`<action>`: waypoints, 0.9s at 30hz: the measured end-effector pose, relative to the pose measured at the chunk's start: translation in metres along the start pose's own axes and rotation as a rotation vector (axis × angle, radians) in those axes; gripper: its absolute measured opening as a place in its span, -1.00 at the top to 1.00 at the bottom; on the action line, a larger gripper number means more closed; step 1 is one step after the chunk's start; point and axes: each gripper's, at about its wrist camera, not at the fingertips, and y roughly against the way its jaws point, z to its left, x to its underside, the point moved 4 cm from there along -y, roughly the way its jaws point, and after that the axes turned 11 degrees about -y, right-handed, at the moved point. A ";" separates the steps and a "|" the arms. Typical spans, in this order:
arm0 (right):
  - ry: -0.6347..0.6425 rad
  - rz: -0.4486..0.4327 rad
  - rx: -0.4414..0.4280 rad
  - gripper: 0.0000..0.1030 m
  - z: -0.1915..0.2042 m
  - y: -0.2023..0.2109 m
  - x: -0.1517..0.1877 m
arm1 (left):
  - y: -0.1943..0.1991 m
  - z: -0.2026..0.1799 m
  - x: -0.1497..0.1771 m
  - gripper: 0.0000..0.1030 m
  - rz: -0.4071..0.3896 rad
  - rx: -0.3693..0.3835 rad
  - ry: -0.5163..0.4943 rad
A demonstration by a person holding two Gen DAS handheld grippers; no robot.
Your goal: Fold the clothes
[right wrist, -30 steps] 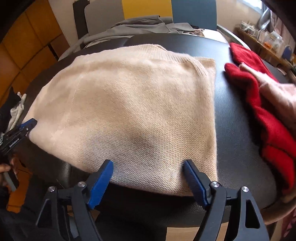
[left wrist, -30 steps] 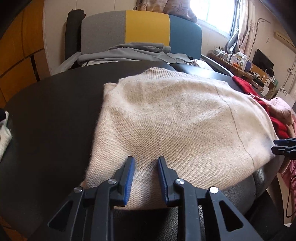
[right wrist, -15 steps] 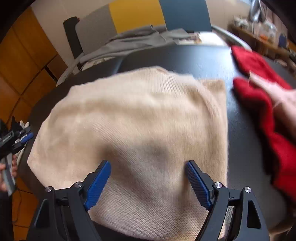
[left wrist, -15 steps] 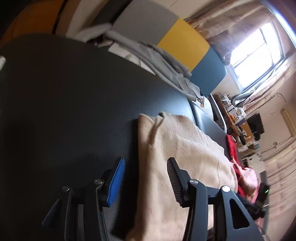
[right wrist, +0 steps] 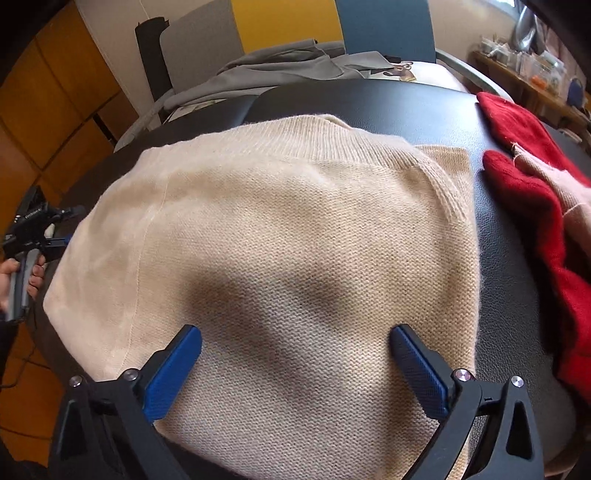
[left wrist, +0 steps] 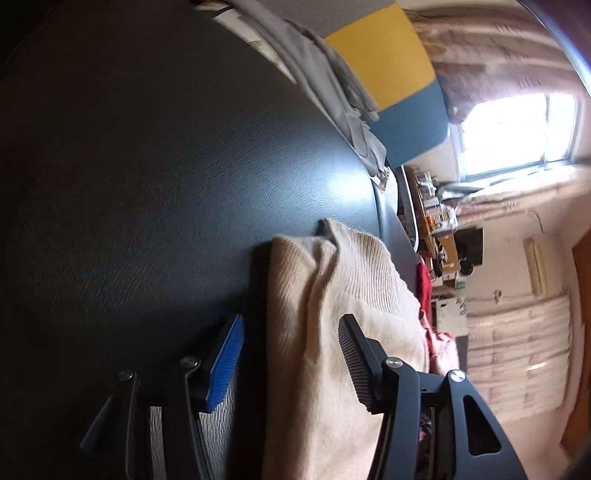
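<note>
A cream knitted sweater (right wrist: 295, 221) lies folded flat on the black padded tabletop (right wrist: 406, 107). My right gripper (right wrist: 295, 332) hovers over its near part, jaws opening very wide, with only the flat knit below them and nothing gripped. My left gripper (left wrist: 290, 321) is rolled on its side at the sweater's (left wrist: 332, 295) left edge. Its jaws are opening, and the edge of the fold sits between the pads without being pressed. In the right wrist view the left gripper (right wrist: 37, 229) shows at the far left, held by a hand (right wrist: 14, 273).
A red garment (right wrist: 524, 192) and a pink one (right wrist: 554, 177) lie on the table's right side. Grey clothing (right wrist: 280, 70) is draped on a grey, yellow and blue chair (right wrist: 384, 26) behind the table. Bare black tabletop (left wrist: 147, 184) stretches left of the sweater.
My left gripper swung from the sweater's near hem round to its left edge, rolling sideways, and its jaws widened. My right gripper edged forward over the sweater and opened wider.
</note>
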 end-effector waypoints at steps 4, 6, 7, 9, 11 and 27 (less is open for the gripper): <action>-0.005 -0.006 -0.008 -1.00 -0.002 0.000 -0.002 | -0.006 -0.007 -0.004 -0.17 -0.017 -0.004 -0.045; 0.007 -0.006 0.006 -1.00 -0.001 -0.001 -0.002 | -0.009 -0.010 -0.006 -0.18 -0.018 -0.002 -0.057; 0.013 -0.006 0.013 -1.00 0.000 -0.002 -0.002 | -0.010 -0.011 -0.006 -0.18 -0.014 -0.007 -0.068; 0.016 -0.009 0.017 -1.00 0.000 -0.003 -0.003 | -0.013 -0.015 -0.009 -0.18 0.003 -0.022 -0.097; 0.011 -0.011 0.014 -1.00 0.001 -0.003 -0.004 | -0.018 -0.018 -0.009 -0.17 0.034 0.007 -0.101; 0.047 0.007 0.021 -1.00 0.004 -0.001 -0.005 | -0.027 -0.022 0.007 0.79 0.043 -0.004 -0.050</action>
